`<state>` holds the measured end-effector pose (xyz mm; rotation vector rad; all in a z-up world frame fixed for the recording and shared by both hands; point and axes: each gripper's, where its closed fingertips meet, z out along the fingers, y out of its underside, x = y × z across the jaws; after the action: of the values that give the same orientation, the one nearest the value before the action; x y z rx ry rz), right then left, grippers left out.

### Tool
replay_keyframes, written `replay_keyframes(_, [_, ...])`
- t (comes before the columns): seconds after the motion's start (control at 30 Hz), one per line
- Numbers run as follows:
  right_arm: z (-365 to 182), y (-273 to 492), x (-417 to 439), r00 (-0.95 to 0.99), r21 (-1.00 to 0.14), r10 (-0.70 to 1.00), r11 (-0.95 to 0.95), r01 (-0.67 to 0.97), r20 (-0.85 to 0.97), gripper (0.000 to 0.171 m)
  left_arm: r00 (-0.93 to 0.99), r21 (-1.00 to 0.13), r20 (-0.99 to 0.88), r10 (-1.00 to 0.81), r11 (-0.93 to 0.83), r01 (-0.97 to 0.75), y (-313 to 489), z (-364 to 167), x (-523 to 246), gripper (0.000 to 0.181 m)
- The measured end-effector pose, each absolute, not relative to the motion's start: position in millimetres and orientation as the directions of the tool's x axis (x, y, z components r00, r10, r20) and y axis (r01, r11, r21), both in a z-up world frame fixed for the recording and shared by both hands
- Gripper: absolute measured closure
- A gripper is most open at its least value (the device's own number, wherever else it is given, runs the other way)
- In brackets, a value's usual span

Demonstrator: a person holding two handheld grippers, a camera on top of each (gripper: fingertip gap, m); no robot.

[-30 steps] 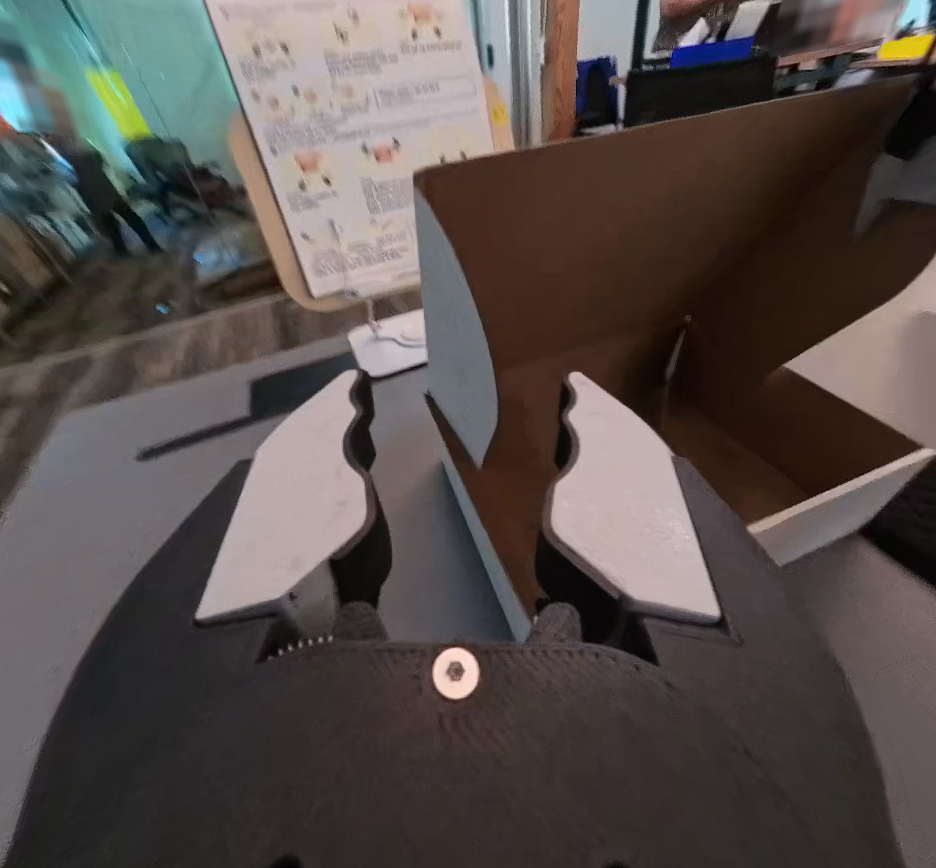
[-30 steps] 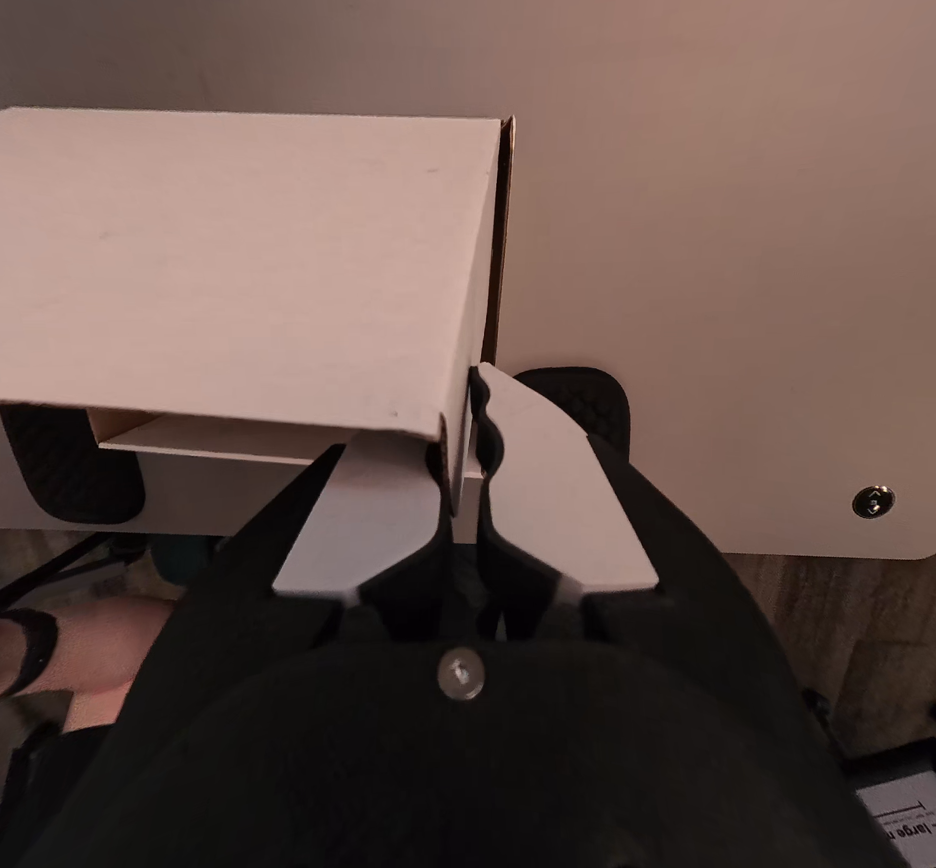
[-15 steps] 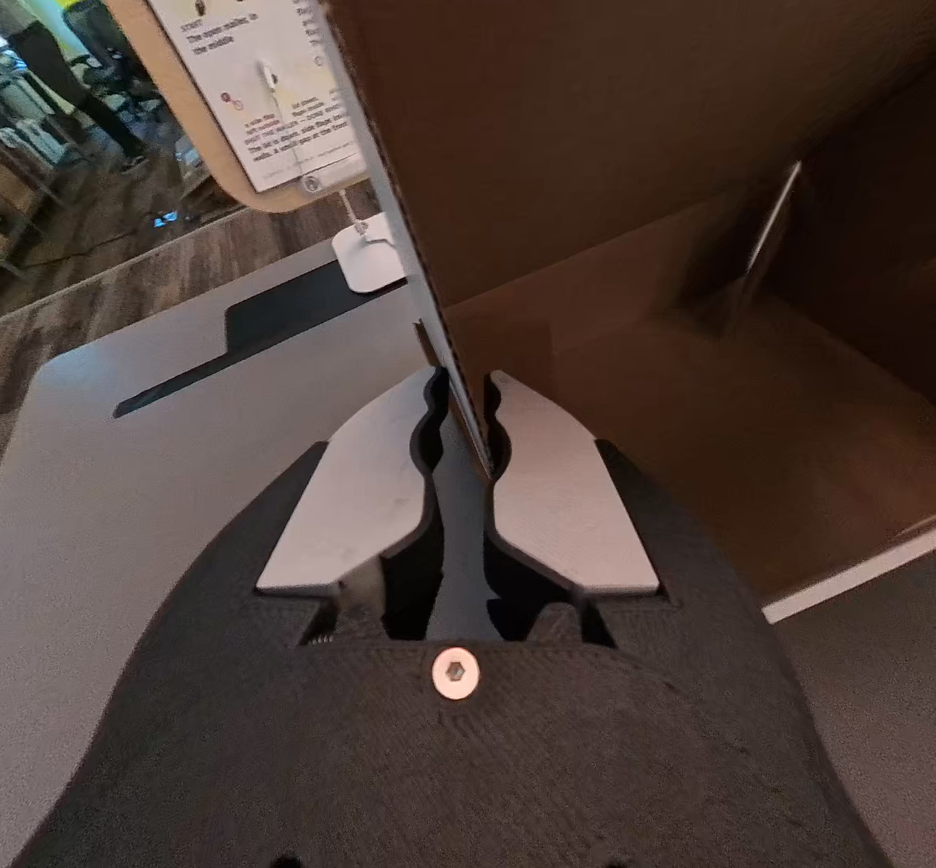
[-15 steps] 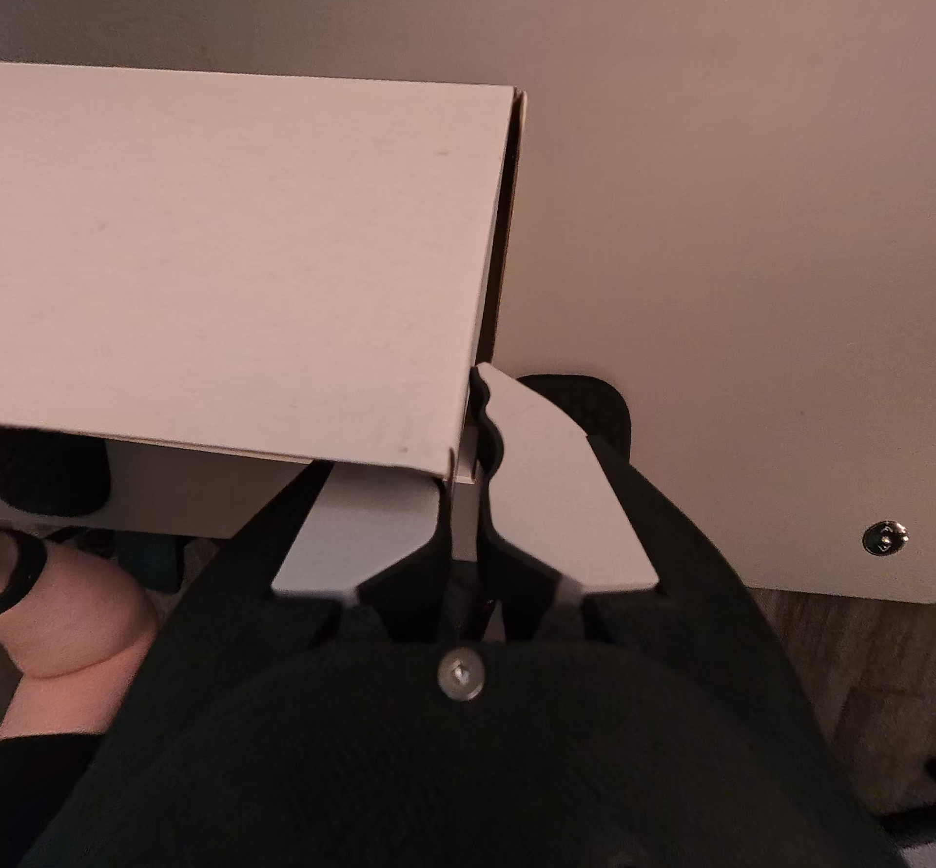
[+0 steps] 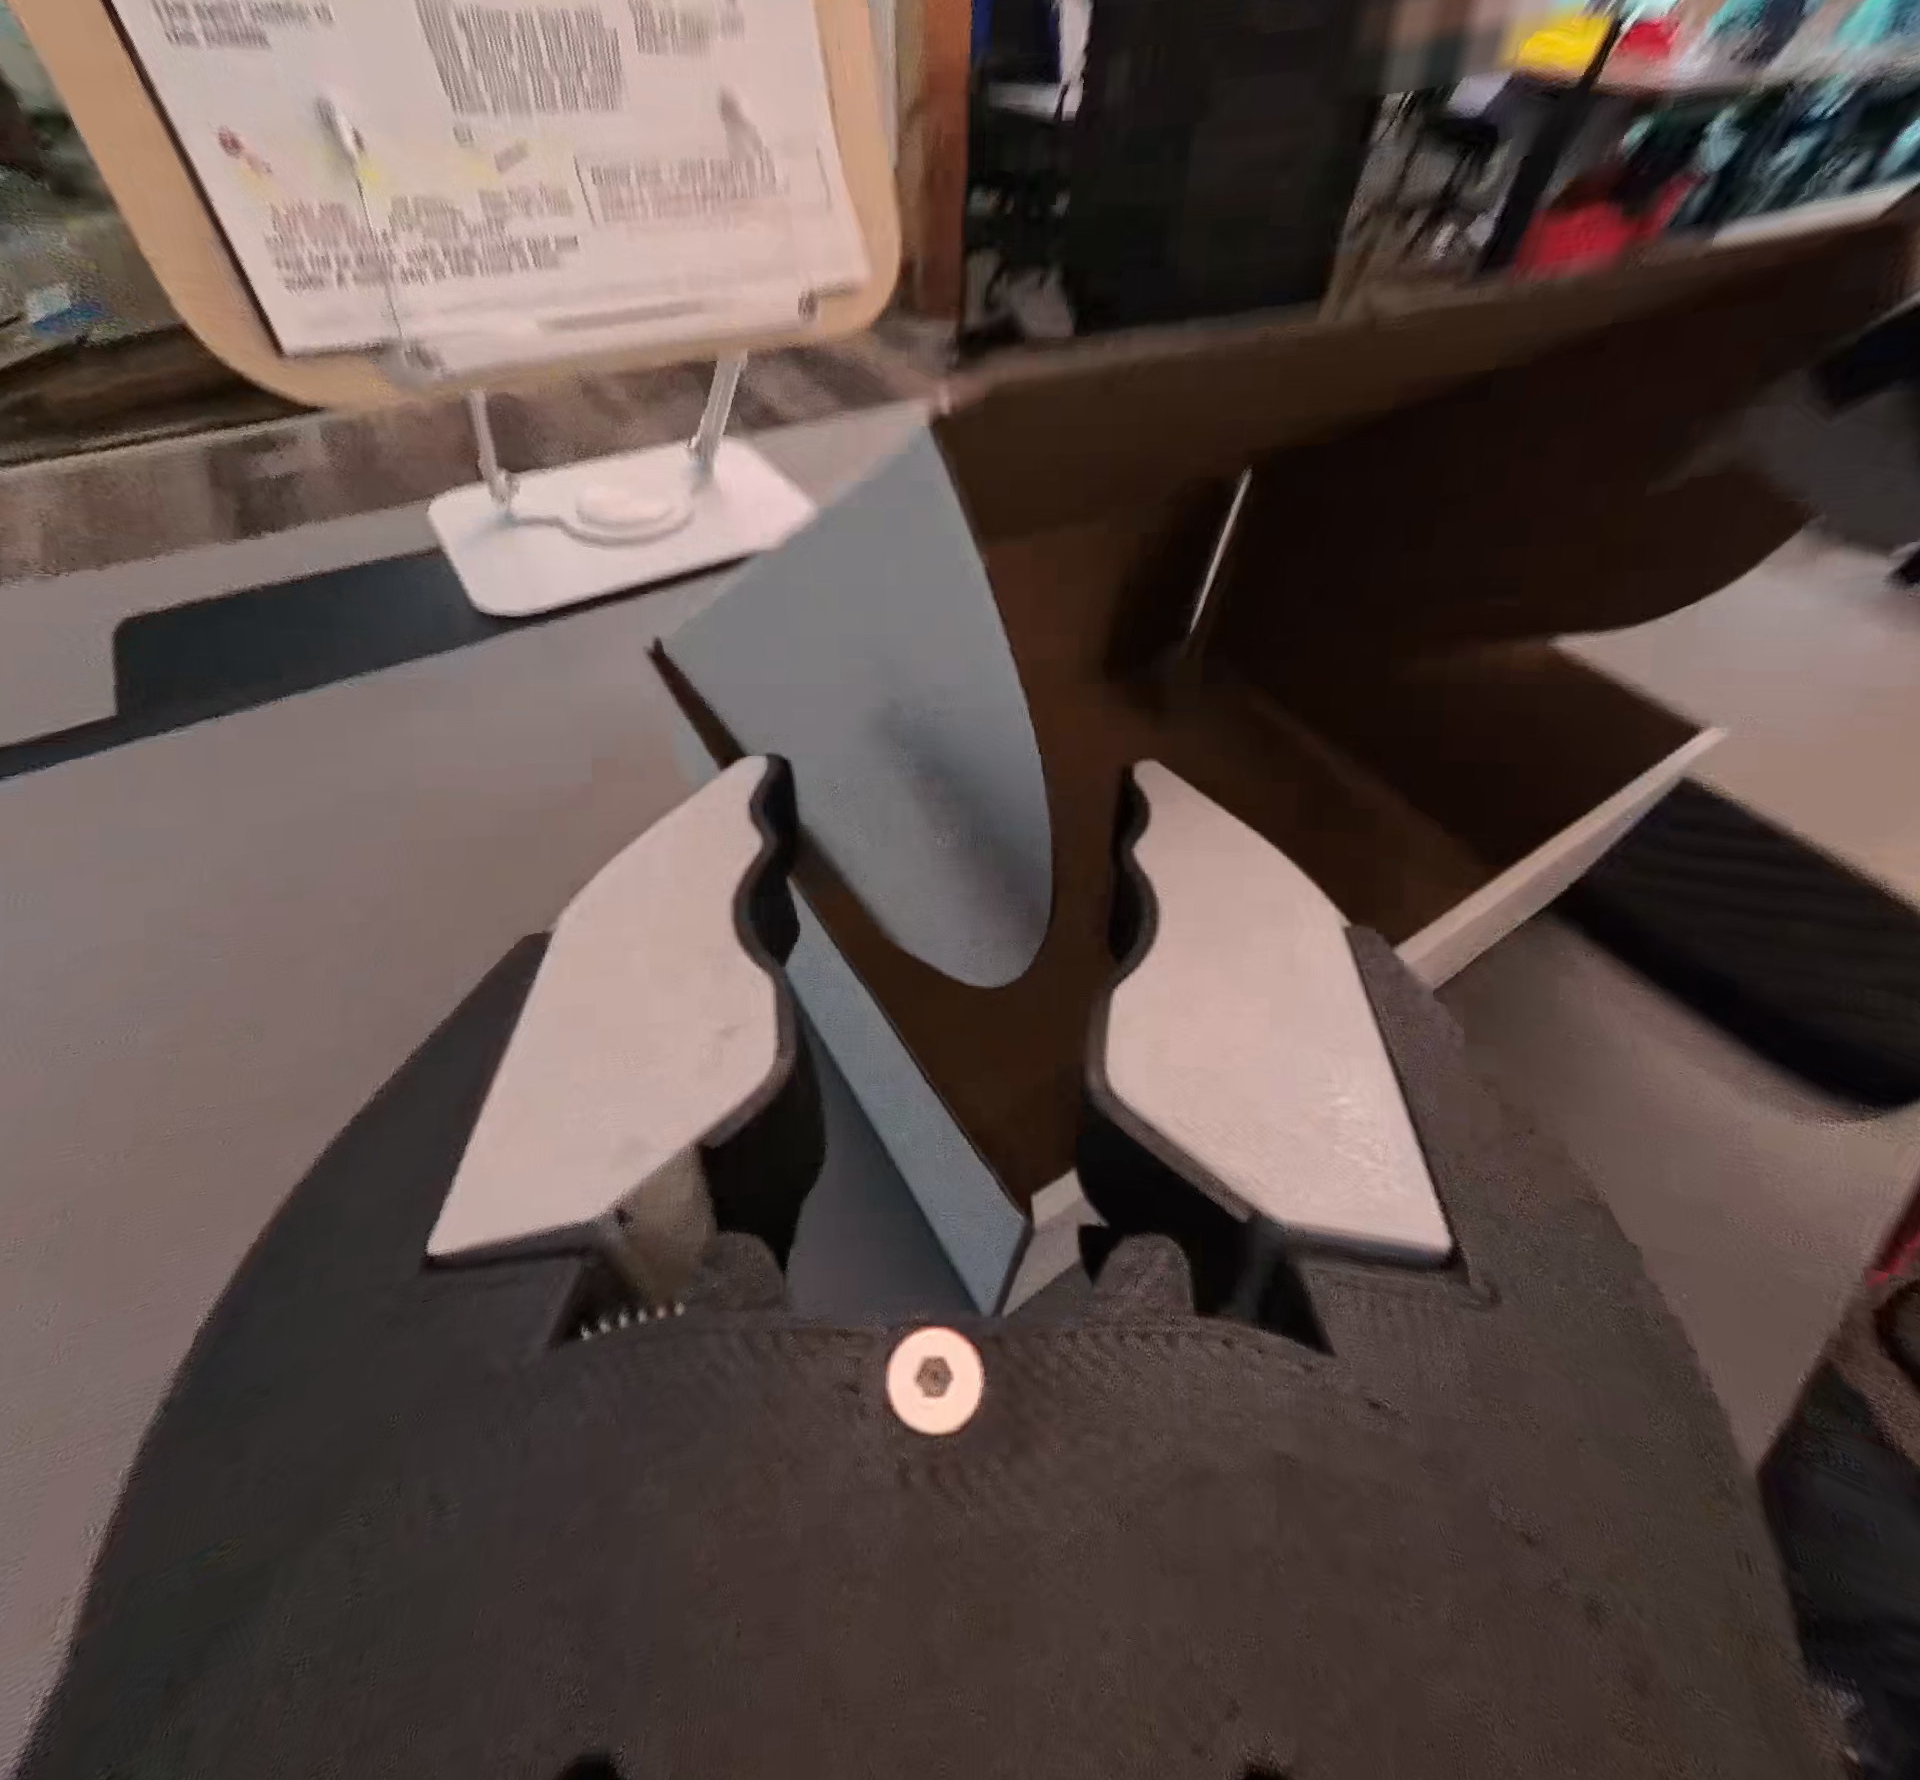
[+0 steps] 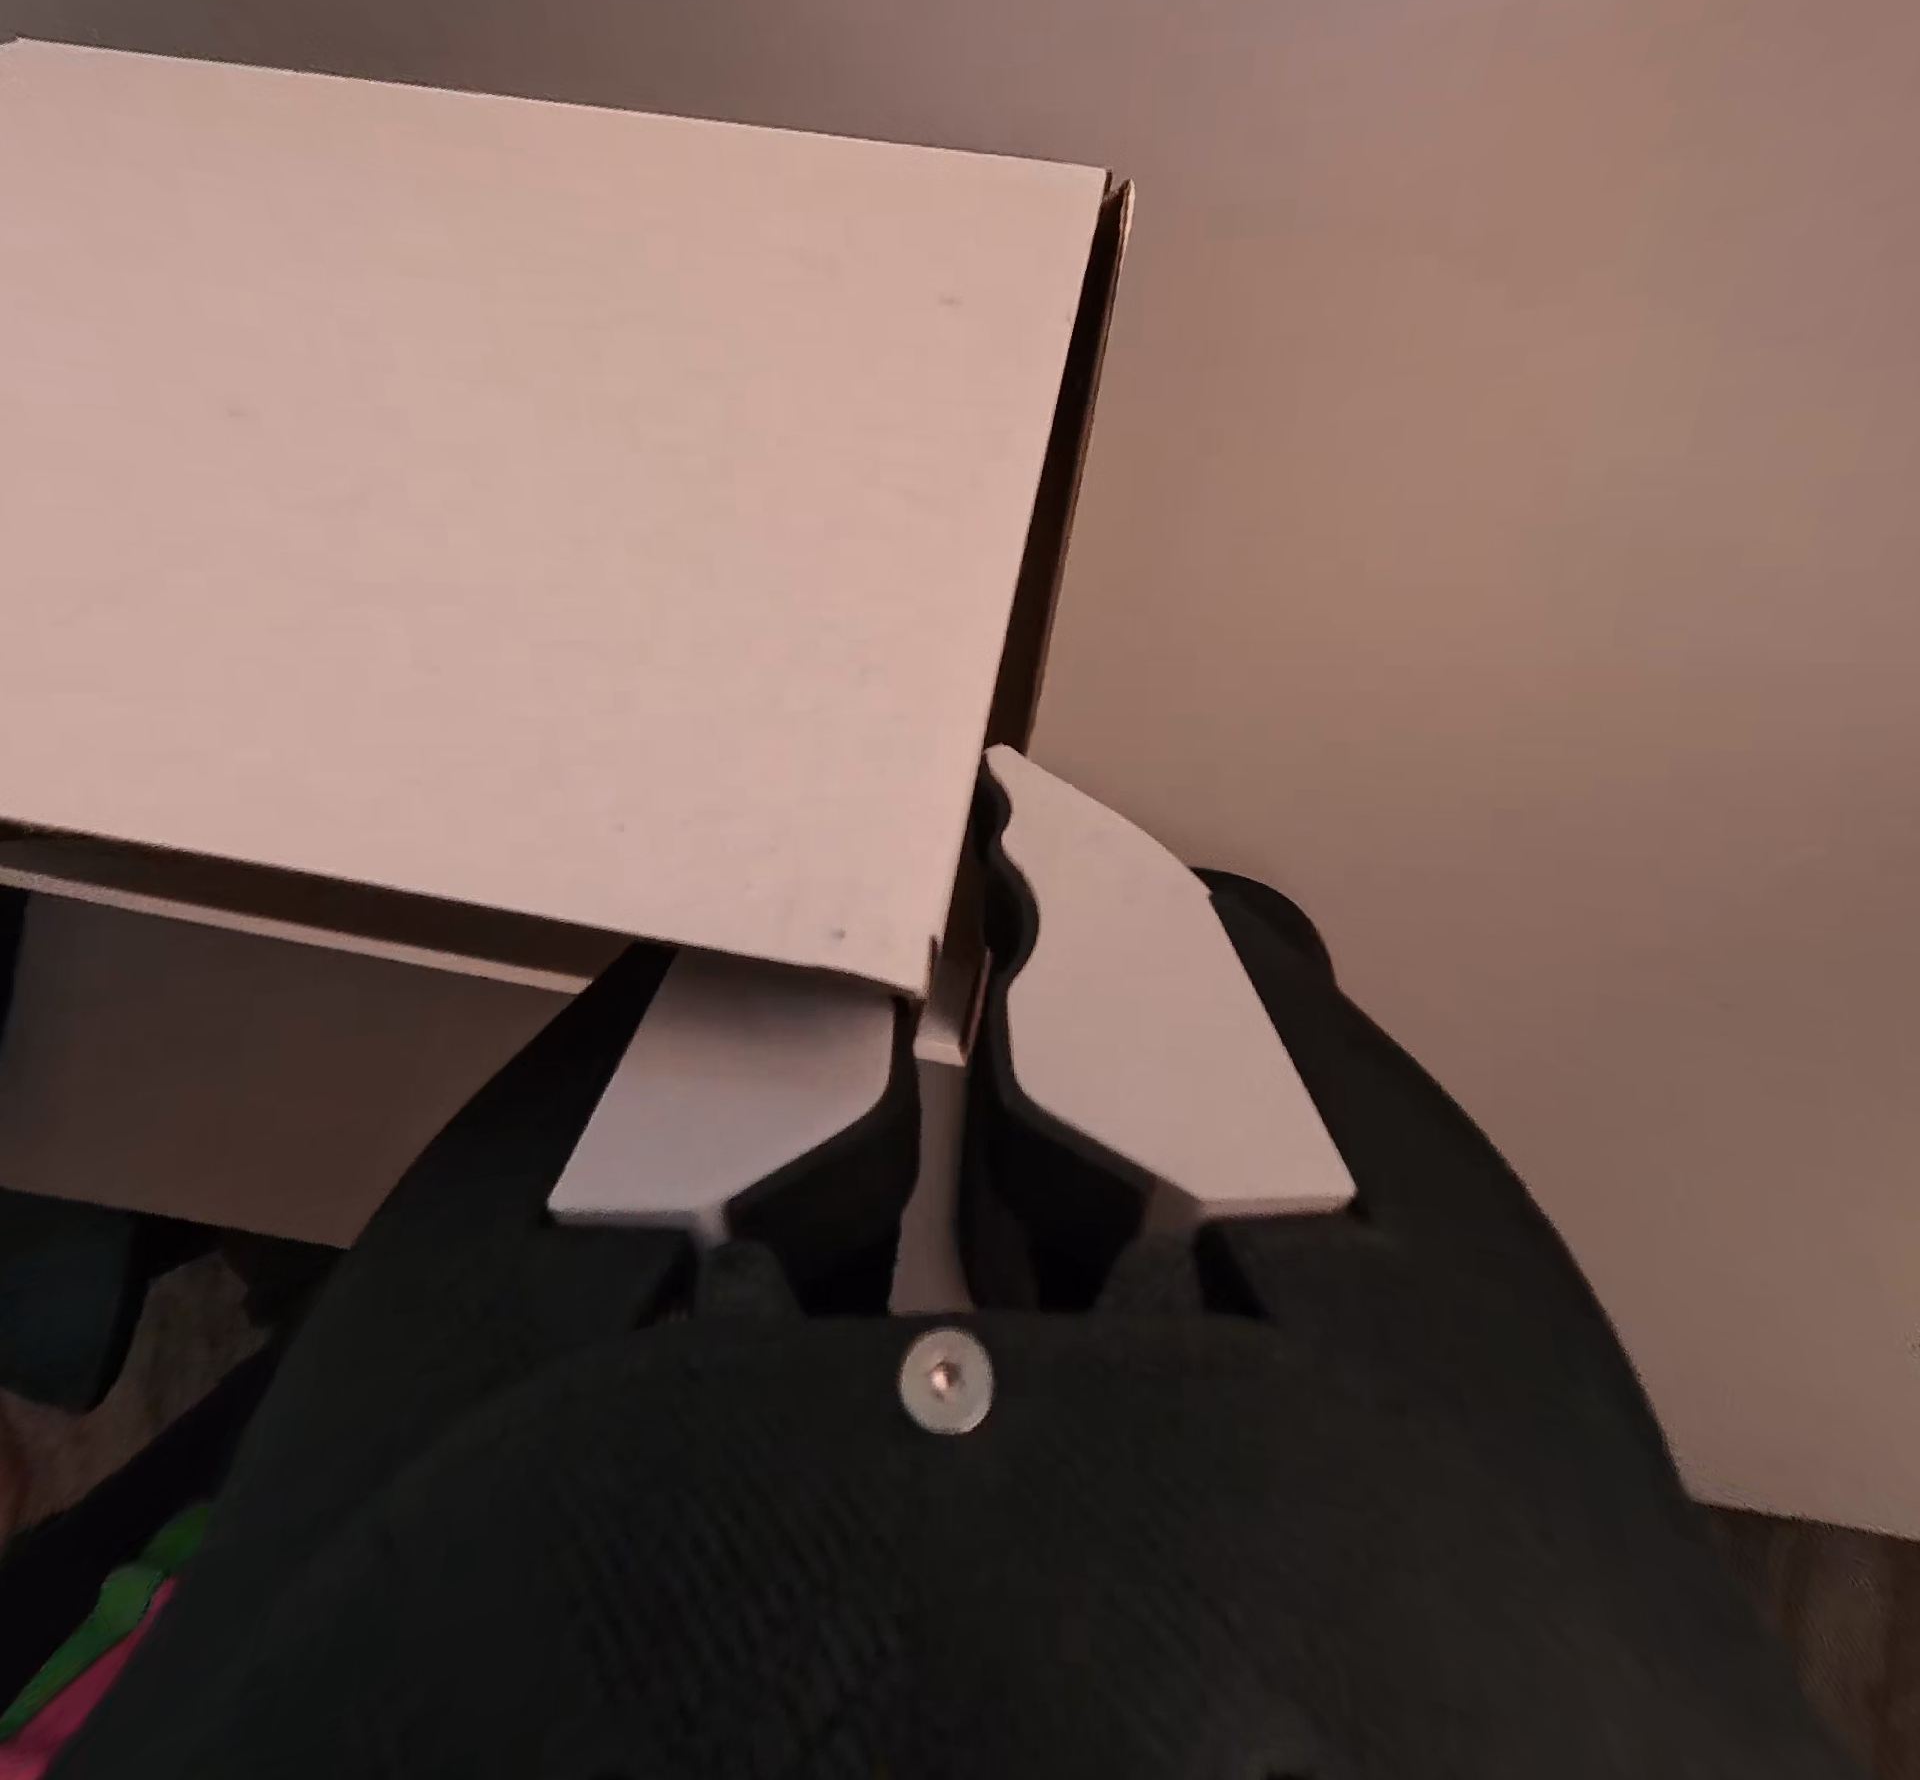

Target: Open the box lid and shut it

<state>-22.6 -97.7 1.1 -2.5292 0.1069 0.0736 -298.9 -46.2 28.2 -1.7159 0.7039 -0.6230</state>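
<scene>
Cardboard box [image 5: 1382, 764] sits open on a smooth grey table [image 5: 260, 899], its raw brown inside showing and its lid [image 5: 1403, 442] raised at a slant behind. Farthest left in the left wrist view, a printed sheet on a rounded tan board [image 5: 499, 99] stands on a white metal base, well behind the box. Next, the left gripper [image 5: 951, 785]: flat pale grey fingers [image 5: 644, 1003] with wavy black inner edges, spread wide, straddling the box's near-left corner. A rounded grey-faced side flap [image 5: 914, 774] stands between the fingers, touching neither as far as can be seen. Right of it runs the thin white front wall. The view is blurred by motion.

In the right wrist view, the lid's matte off-white outer face [image 6: 520, 504] fills the left and centre. The right gripper [image 6: 961, 899] is pinched on the lid's right side edge at its near corner, one finger hidden under the panel, the other outside it. Plain table lies to the right.
</scene>
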Motion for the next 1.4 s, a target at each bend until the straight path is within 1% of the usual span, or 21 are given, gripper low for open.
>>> replay_keyframes(0.03, [-0.3, -97.0, -25.0, 0.994, -0.58, -0.054, -0.808, -0.098, -0.093, 0.157, 0.661, -0.975, 0.067, -0.748, -0.188, -0.114, -48.8, 36.3, -301.1, 0.12])
replay_keyframes(0.1, [-3.7, -96.1, -28.9, 0.994, -0.604, -0.036, -0.791, -0.094, -0.107, 0.159, 0.623, -0.978, 0.094, -0.777, -0.189, -0.088, -49.6, 45.1, -303.5, 0.109])
replay_keyframes(0.2, [-13.9, -96.3, -36.4, 0.994, -0.638, 0.021, -0.768, -0.055, -0.111, 0.151, 0.621, -0.96, 0.072, -0.78, -0.223, -0.169, -38.0, 25.4, -303.5, 0.103])
replay_keyframes(0.3, [-20.2, -99.0, -40.5, 0.99, -0.697, 0.101, -0.717, 0.006, -0.094, 0.143, 0.613, -0.936, 0.059, -0.788, -0.258, -0.24, -34.6, -0.3, -300.0, 0.107])
replay_keyframes(0.4, [-13.6, -110.4, -46.8, 0.969, -0.796, 0.237, -0.599, 0.085, -0.075, 0.133, 0.585, -0.952, 0.104, -0.804, -0.251, -0.175, -35.9, -2.0, -299.8, 0.11])
replay_keyframes(0.47, [-3.8, -125.7, -51.6, 0.928, -0.865, 0.371, -0.472, 0.171, -0.019, 0.128, 0.555, -0.954, 0.15, -0.818, -0.267, -0.137, -37.5, -2.6, -304.7, 0.11])
replay_keyframes(0.53, [11.3, -142.4, -50.1, 0.874, -0.929, 0.481, -0.287, 0.234, 0.071, 0.122, 0.49, -0.955, 0.201, -0.848, -0.28, -0.094, -45.4, 0.5, -310.6, 0.107])
replay_keyframes(0.57, [21.0, -149.3, -44.9, 0.854, -0.955, 0.507, -0.178, 0.239, 0.119, 0.115, 0.45, -0.959, 0.221, -0.865, -0.277, -0.061, -50.4, 5.1, -315.8, 0.106])
replay_keyframes(0.6, [33.2, -152.3, -34.2, 0.852, -0.972, 0.493, -0.052, 0.227, 0.173, 0.105, 0.414, -0.961, 0.243, -0.877, -0.277, -0.023, -54.1, 10.8, -323.7, 0.105])
replay_keyframes(0.67, [60.9, -155.2, -8.2, 0.863, -0.961, 0.436, 0.209, 0.18, 0.256, 0.103, 0.363, -0.954, 0.301, -0.882, -0.285, 0.097, -51.9, 28.3, -346.3, 0.1])
replay_keyframes(0.73, [73.9, -150.4, 21.2, 0.87, -0.944, 0.442, 0.323, 0.073, 0.219, 0.104, 0.342, -0.926, 0.368, -0.865, -0.305, 0.225, -35.8, 45.7, -372.3, 0.098])
replay_keyframes(0.8, [67.5, -121.1, 53.0, 0.879, -0.964, 0.469, 0.262, -0.044, 0.088, 0.105, 0.359, -0.906, 0.412, -0.838, -0.335, 0.259, -9.9, 47.2, -387.9, 0.096])
replay_keyframes(0.87, [44.1, -74.0, 73.0, 0.854, -0.978, 0.498, 0.049, -0.204, -0.153, 0.102, 0.351, -0.873, 0.488, -0.799, -0.436, 0.221, 18.9, 33.7, -383.8, 0.095])
replay_keyframes(0.93, [27.8, -34.9, 68.0, 0.698, -0.888, 0.557, -0.194, -0.417, -0.45, 0.099, 0.278, -0.816, 0.579, -0.767, -0.543, 0.2, 43.0, 23.3, -366.0, 0.094])
replay_keyframes(0.97, [23.4, -20.5, 59.5, 0.588, -0.817, 0.575, -0.309, -0.487, -0.568, 0.096, 0.247, -0.783, 0.621, -0.743, -0.597, 0.175, 53.9, 16.6, -355.8, 0.093])
replay_keyframes(1.0, [17.9, -8.6, 50.0, 0.512, -0.766, 0.577, -0.398, -0.504, -0.637, 0.094, 0.23, -0.756, 0.653, -0.722, -0.64, 0.136, 64.1, 8.6, -346.2, 0.093])
replay_keyframes(1.03, [10.0, 3.3, 42.9, 0.496, -0.746, 0.56, -0.449, -0.491, -0.664, 0.093, 0.219, -0.732, 0.677, -0.702, -0.673, 0.104, 73.4, 1.7, -337.7, 0.09])
replay_keyframes(1.13, [-24.4, 30.3, 26.0, 0.597, -0.756, 0.486, -0.543, -0.365, -0.638, 0.085, 0.168, -0.666, 0.744, -0.647, -0.739, 0.106, 95.9, -3.8, -318.9, 0.089])
replay_keyframes(1.23, [-30.5, 36.9, 6.9, 0.533, -0.696, 0.473, -0.616, -0.369, -0.702, 0.081, 0.212, -0.67, 0.732, -0.647, -0.74, 0.054, 106.5, -15.4, -306.6, 0.088])
replay_keyframes(1.33, [-39.6, 30.3, -11.2, 0.497, -0.649, 0.465, -0.698, -0.303, -0.733, 0.081, 0.174, -0.611, 0.779, -0.603, -0.792, -0.009, 99.3, -25.2, -291.0, 0.081])
replay_keyframes(1.4, [-40.1, 23.2, -27.6, 0.456, -0.622, 0.474, -0.739, -0.258, -0.753, 0.073, 0.157, -0.582, 0.794, -0.587, -0.809, -0.079, 89.9, -34.5, -278.4, 0.082])
